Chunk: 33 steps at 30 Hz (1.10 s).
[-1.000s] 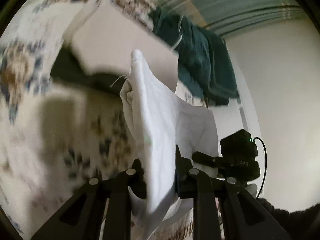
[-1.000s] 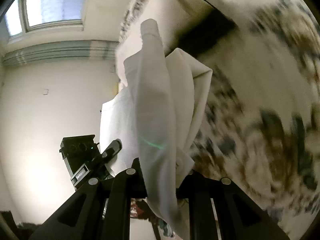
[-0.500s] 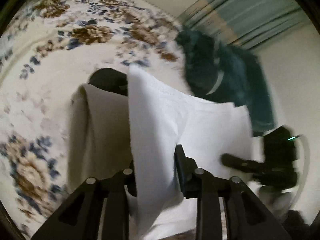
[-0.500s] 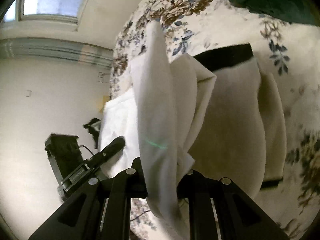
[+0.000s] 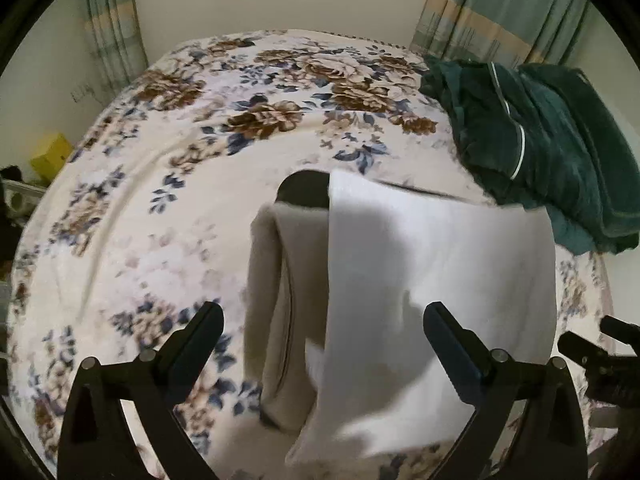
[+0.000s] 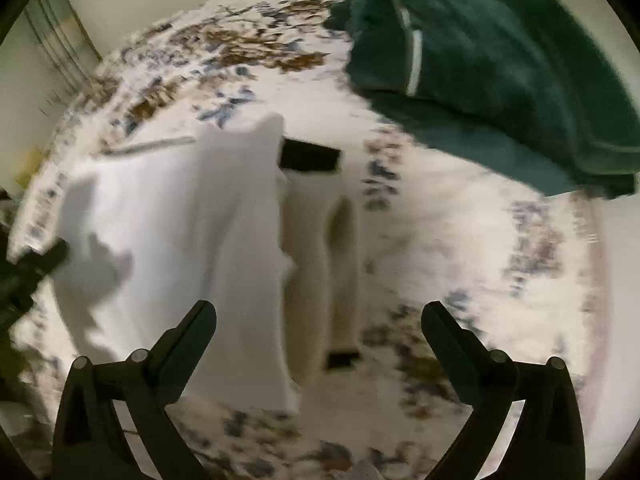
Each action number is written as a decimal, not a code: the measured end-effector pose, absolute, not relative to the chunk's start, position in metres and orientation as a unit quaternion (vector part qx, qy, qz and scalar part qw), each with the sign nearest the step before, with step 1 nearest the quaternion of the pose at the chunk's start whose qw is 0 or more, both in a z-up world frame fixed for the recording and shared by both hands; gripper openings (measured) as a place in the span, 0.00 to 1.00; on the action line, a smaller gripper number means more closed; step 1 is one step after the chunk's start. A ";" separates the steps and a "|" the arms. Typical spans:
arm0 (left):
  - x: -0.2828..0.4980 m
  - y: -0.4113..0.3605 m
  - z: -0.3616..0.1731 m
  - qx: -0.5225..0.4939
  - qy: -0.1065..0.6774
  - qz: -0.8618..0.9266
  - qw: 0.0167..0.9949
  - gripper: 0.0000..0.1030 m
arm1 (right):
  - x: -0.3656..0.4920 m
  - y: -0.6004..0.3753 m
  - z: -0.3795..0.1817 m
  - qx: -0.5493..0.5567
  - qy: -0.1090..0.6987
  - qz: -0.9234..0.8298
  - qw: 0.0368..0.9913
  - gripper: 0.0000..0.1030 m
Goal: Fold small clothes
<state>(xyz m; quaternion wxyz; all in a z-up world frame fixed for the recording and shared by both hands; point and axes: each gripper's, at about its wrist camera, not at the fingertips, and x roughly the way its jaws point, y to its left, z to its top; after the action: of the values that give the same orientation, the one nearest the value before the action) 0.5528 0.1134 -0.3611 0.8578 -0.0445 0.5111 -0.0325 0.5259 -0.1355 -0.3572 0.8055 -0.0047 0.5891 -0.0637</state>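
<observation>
A white garment (image 5: 432, 272) lies spread on the flowered bedspread (image 5: 168, 184), partly over a folded beige garment with black trim (image 5: 276, 288). My left gripper (image 5: 322, 320) is open and empty just above the white garment's near edge. In the right wrist view the white garment (image 6: 180, 248) lies left of the beige one (image 6: 320, 264). My right gripper (image 6: 320, 320) is open and empty above the beige garment's near end.
A dark green garment pile (image 5: 552, 152) lies at the bed's far right, and shows in the right wrist view (image 6: 492, 68). Curtains (image 5: 500, 12) hang behind the bed. A yellow box (image 5: 52, 156) sits beside the bed at left.
Both grippers held the white garment up, lowered it onto the bed beside the beige garment, then opened and let go. The garment now lies flat.
</observation>
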 end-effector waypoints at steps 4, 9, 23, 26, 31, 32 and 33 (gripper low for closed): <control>0.518 0.103 -0.345 -0.017 0.509 -0.017 0.860 1.00 | 0.488 -0.139 -0.348 0.002 0.593 -0.085 0.801 1.00; 0.479 0.092 -0.313 -0.002 0.504 -0.013 0.863 1.00 | 0.448 -0.137 -0.310 -0.001 0.566 -0.111 0.817 1.00; 0.332 0.068 -0.148 0.011 0.411 -0.017 0.912 0.99 | 0.287 -0.124 -0.121 -0.021 0.466 -0.111 0.878 1.00; 0.298 0.066 -0.118 0.010 0.395 -0.012 0.918 0.99 | 0.247 -0.124 -0.081 -0.020 0.440 -0.109 0.891 1.00; 0.245 0.067 -0.075 0.004 0.371 -0.004 0.929 0.99 | 0.180 -0.125 -0.024 -0.019 0.411 -0.095 0.906 1.00; 0.237 0.067 -0.069 0.004 0.368 -0.003 0.930 0.99 | 0.169 -0.125 -0.016 -0.018 0.407 -0.092 0.909 1.00; 0.229 0.067 -0.064 0.004 0.365 -0.002 0.931 0.99 | 0.155 -0.126 -0.005 -0.017 0.400 -0.089 0.912 1.00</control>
<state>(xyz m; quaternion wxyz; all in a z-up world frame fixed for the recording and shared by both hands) 0.2287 0.0675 -0.0644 0.9311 0.0037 0.3648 -0.0019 0.1551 -0.1256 -0.0047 0.9121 -0.0168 0.3997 -0.0895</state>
